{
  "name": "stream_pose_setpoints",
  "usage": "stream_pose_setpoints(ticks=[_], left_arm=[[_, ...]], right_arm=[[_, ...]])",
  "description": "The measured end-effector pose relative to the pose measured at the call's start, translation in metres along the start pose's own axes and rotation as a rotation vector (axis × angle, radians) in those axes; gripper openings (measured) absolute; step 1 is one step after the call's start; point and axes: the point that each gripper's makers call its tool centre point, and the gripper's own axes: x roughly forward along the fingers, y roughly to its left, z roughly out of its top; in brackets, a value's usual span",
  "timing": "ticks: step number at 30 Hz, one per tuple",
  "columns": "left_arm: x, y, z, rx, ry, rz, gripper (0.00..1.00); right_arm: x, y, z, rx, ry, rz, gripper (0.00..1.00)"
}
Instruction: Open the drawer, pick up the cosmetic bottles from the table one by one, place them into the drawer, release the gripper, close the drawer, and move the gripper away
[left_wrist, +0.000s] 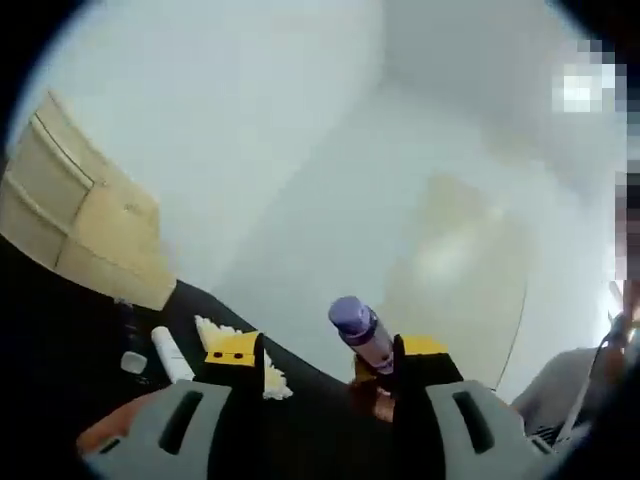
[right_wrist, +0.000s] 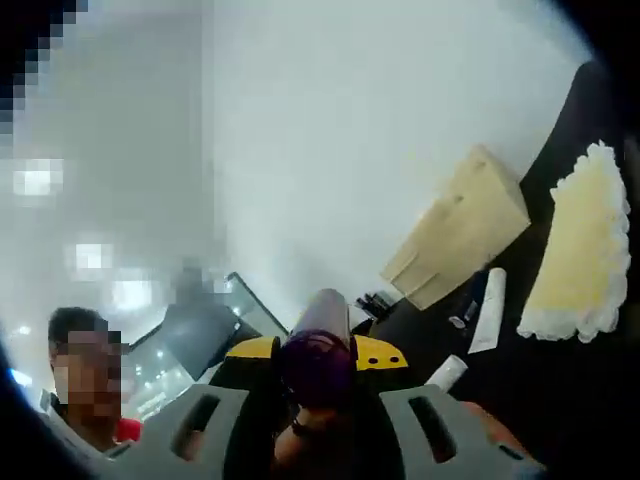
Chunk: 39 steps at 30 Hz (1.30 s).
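Purple bottle (right_wrist: 318, 345) sits clamped in right claw (right_wrist: 318, 362); left claw (left_wrist: 318, 362) gapes, showing drawer unit (left_wrist: 85, 220).

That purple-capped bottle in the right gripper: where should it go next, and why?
Probably toward the beige drawer unit. The right gripper already holds the purple-capped bottle lifted above the black table, and the unit stands some way off, its drawers looking shut.
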Motion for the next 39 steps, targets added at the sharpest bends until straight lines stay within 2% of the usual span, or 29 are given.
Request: stream_pose_setpoints(ticks=[4,9,13,18,21,22,24,27,29,31,34,39], left_arm=[[-0.002,-0.006,0.006,-0.033,-0.032,-0.044,0.43],[-0.006,-0.009,0.021,-0.088,-0.098,-0.078,0.41],[-0.007,-0.007,0.024,-0.103,-0.113,-0.073,0.39],[-0.007,-0.012,0.028,-0.138,-0.145,-0.089,0.39],[-0.013,-0.003,0.043,-0.183,-0.195,-0.090,0.36],[-0.015,-0.002,0.045,-0.182,-0.201,-0.088,0.31],[-0.016,-0.003,0.044,-0.175,-0.202,-0.075,0.29],[-0.012,-0.003,0.040,-0.171,-0.190,-0.067,0.28],[-0.005,-0.007,0.025,-0.143,-0.129,-0.062,0.29],[-0.003,-0.009,0.027,-0.162,-0.147,-0.073,0.28],[-0.007,-0.005,0.030,-0.142,-0.150,-0.051,0.27],[-0.009,-0.004,0.034,-0.167,-0.165,-0.067,0.26]], right_arm=[[0.017,0.004,0.000,-0.008,-0.006,0.042,0.23],[0.036,0.004,-0.009,0.021,0.003,0.075,0.23],[0.053,0.007,-0.012,0.015,-0.006,0.092,0.23],[0.070,0.006,-0.024,0.009,0.017,0.087,0.23],[0.075,0.000,-0.033,0.006,0.032,0.076,0.23],[0.076,-0.001,-0.038,0.004,0.040,0.071,0.23],[0.078,-0.003,-0.048,0.007,0.046,0.072,0.23],[0.080,-0.003,-0.049,0.022,0.033,0.078,0.23],[0.082,-0.001,-0.050,0.019,0.029,0.082,0.23],[0.082,0.000,-0.048,0.005,0.017,0.086,0.23],[0.082,0.000,-0.050,-0.042,0.009,0.082,0.23],[0.084,0.002,-0.054,-0.087,0.008,0.093,0.23]])
